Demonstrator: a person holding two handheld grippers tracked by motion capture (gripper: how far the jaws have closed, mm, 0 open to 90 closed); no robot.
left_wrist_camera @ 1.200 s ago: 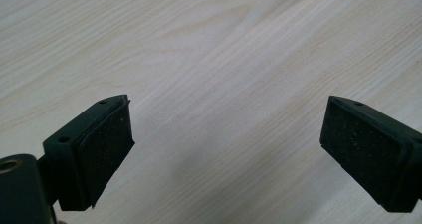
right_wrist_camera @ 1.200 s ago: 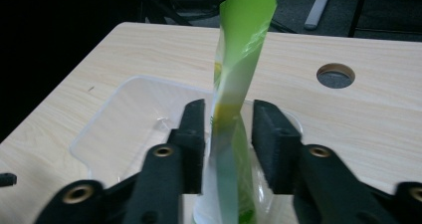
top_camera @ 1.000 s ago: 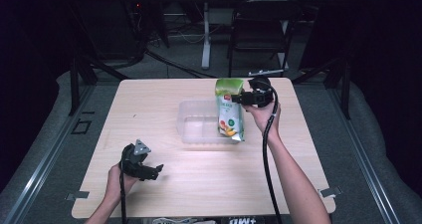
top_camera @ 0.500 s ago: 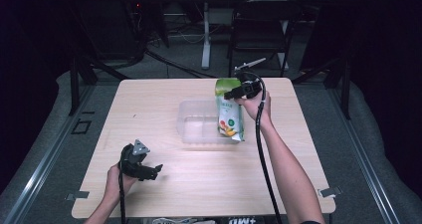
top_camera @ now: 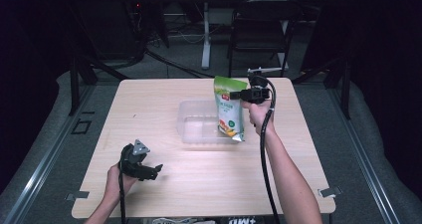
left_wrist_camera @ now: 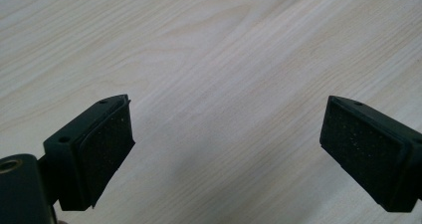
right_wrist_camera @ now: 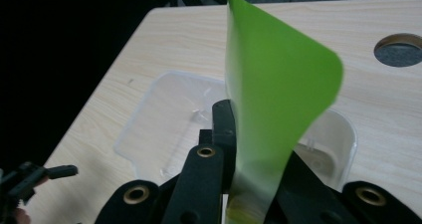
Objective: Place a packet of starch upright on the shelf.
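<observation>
Green snack pouch point(top_camera: 230, 109) w/ white front panel & fruit print, upright, slightly tilted, pinched at its top edge. Bottom corner sits at the right end of the clear plastic tray point(top_camera: 196, 129), mid-table. From behind, the pouch point(right_wrist_camera: 278, 99) shows plain green, top curling over.
</observation>
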